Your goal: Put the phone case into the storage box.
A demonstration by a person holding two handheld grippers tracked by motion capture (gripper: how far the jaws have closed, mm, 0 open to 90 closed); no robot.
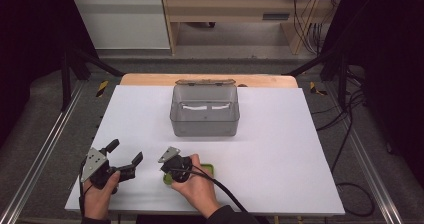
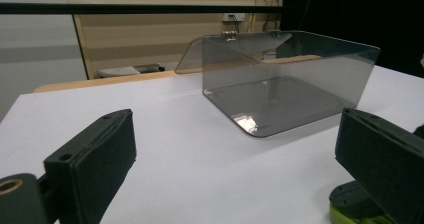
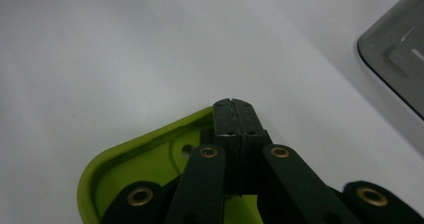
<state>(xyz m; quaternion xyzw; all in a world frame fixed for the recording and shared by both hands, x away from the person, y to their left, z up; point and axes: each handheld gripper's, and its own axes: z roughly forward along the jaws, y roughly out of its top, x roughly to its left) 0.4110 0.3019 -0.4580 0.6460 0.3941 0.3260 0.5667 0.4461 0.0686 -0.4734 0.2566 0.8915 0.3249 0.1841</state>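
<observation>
Sitting flat on the white bench (image 1: 280,159), near its front edge, is a lime green tray (image 3: 135,159). It looks like smooth plastic, with rounded corners, a low raised rim and a small round hole in its floor. The right gripper (image 3: 234,103) hangs just over the tray. Its two black jaws are pressed together with only a thin line between them, and I cannot tell if they pinch anything. Little brass rings shine on its black arms. In the high view the right hand (image 1: 197,184) covers most of the tray, so just a green corner peeks out.

Beside it, the left gripper (image 1: 125,153) hovers over bare bench. Its jaws are spread wide, with flat, dull black pads (image 2: 105,154).

Farther back, in the middle of the bench, stands a clear grey box (image 1: 205,111). It is see-through plastic with rounded corners, and its lid (image 1: 205,82) is tipped open at the back on small metal hinges.
</observation>
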